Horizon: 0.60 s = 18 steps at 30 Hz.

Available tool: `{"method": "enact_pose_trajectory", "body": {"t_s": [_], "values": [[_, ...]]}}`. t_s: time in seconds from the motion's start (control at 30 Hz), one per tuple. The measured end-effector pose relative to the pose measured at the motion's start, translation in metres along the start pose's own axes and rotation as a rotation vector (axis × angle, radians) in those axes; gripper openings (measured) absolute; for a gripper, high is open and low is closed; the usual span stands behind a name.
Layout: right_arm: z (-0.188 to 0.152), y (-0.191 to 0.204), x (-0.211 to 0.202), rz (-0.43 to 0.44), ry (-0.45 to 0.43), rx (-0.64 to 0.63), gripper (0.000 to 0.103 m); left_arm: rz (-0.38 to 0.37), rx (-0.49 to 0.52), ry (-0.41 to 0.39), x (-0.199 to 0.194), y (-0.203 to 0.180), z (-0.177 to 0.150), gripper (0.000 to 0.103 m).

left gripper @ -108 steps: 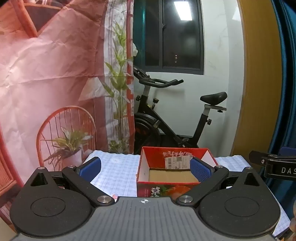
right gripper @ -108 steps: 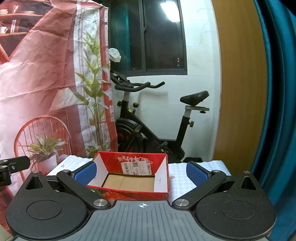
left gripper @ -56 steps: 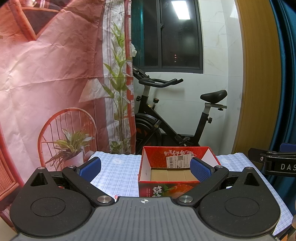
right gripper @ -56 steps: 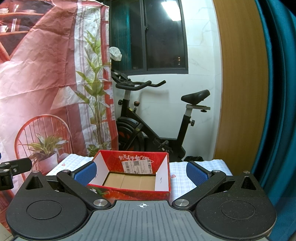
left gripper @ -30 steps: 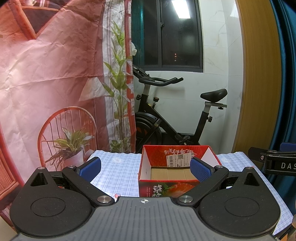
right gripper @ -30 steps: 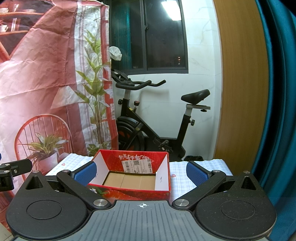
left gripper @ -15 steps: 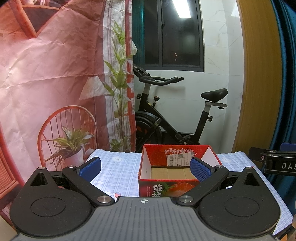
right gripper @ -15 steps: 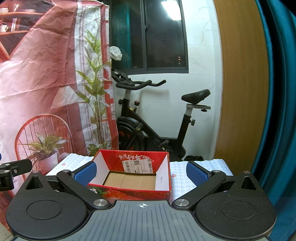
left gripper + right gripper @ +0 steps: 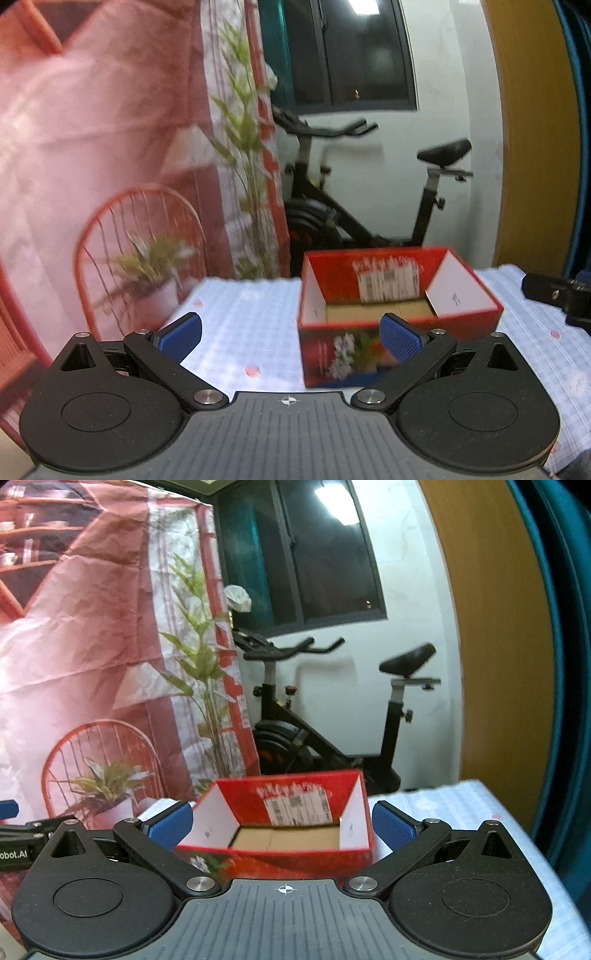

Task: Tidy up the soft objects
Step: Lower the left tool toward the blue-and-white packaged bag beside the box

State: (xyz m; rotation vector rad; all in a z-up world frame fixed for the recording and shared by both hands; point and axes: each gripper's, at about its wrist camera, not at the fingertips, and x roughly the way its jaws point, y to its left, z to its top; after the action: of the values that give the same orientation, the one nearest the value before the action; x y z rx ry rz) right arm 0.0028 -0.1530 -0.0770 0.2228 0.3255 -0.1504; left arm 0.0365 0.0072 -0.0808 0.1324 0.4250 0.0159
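Sitting open-topped on a pale checked tablecloth [image 9: 240, 314], a red cardboard box with a printed fruit-and-flower front [image 9: 391, 317] is the only task item in sight; bare brown cardboard floor, white inner side flaps, a white barcode label on the far inner wall. No soft objects show in either view.

Left gripper [image 9: 290, 334]: blue-padded fingers spread wide, nothing between them. Its right pad overlaps the box's near wall in the picture; contact cannot be told. Box lies right of centre in this view, image blurred.

Right gripper [image 9: 282, 825]: fingers likewise wide apart and empty, the box [image 9: 288, 830] framed between them, near and central.

Beyond the table's far edge: a black exercise bike [image 9: 369, 206] against a white wall, below a dark window [image 9: 351, 55]. Far left, a crumpled pink-red printed backdrop [image 9: 92, 147] picturing a red wire chair, a potted plant and tall green stems. Far right, a yellow-brown wooden panel [image 9: 495, 646], then a teal curtain [image 9: 569, 664].

Left view alone shows the box's printed front in full, and part of the right gripper at the right edge. Right view alone shows a white crumpled thing on the bike's handlebar [image 9: 238, 597], and the left gripper's black body at the left edge.
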Motion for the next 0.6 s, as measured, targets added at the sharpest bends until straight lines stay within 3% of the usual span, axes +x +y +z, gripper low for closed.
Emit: {"method": "enact_pose_trajectory", "body": {"t_s": [0.17,0.27,0.43,0.6], "values": [[-0.034,-0.005,0.024,-0.022,0.106,0.011,0.103,-0.059,-0.088,0.073,0.028,0.009,-0.024,0.103],[-0.048,-0.005,0.034,-0.007,0.159,0.015,0.103,-0.047,-0.093,0.105,0.041,0.008,-0.033,0.103],[-0.069,0.001,0.045,-0.075,0.169,-0.048,0.103,-0.058,-0.083,0.124,0.054,0.004,-0.046,0.103],[-0.085,-0.003,0.053,-0.067,0.189,-0.023,0.103,-0.05,-0.063,0.157,0.064,-0.001,-0.055,0.103]]}}
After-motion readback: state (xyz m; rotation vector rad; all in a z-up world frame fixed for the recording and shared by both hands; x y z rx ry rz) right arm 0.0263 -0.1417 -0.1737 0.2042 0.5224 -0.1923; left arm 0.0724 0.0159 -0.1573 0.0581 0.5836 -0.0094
